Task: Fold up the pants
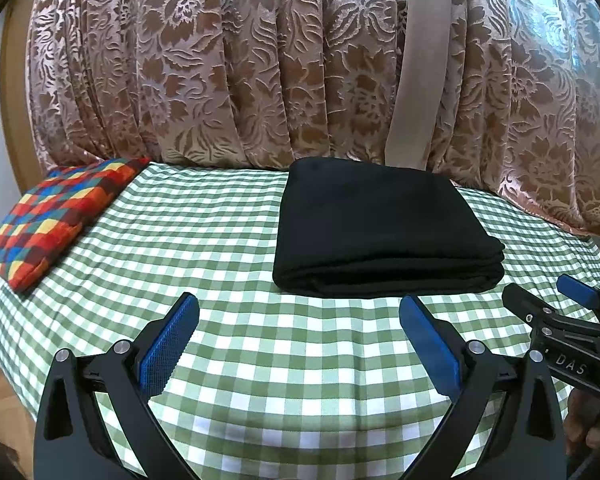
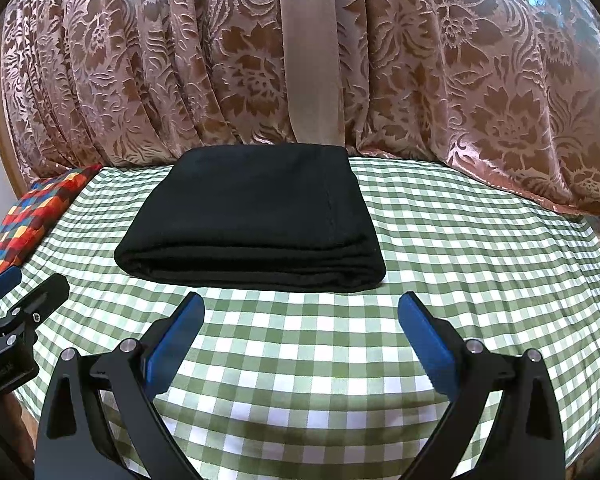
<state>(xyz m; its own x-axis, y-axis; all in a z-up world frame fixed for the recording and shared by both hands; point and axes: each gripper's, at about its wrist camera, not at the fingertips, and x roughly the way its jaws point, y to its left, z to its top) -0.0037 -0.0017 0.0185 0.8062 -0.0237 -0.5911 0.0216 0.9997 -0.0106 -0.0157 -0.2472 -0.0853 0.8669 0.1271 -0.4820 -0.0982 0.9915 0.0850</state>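
Note:
The black pants [image 1: 380, 228] lie folded into a neat thick rectangle on the green-and-white checked cloth [image 1: 236, 240], near the curtain. They also show in the right wrist view [image 2: 256, 216]. My left gripper [image 1: 300, 308] is open and empty, hovering over the cloth just in front of the pants' near edge. My right gripper [image 2: 300, 308] is open and empty too, in front of the pants. The right gripper shows at the right edge of the left wrist view [image 1: 548, 292], and the left gripper at the left edge of the right wrist view [image 2: 24, 280].
A multicoloured patchwork cushion [image 1: 56, 216] lies at the left end of the checked surface; it also shows in the right wrist view [image 2: 32, 220]. A pink-brown floral curtain [image 1: 300, 60] hangs right behind the surface. The checked cloth [image 2: 460, 240] drops off at its edges.

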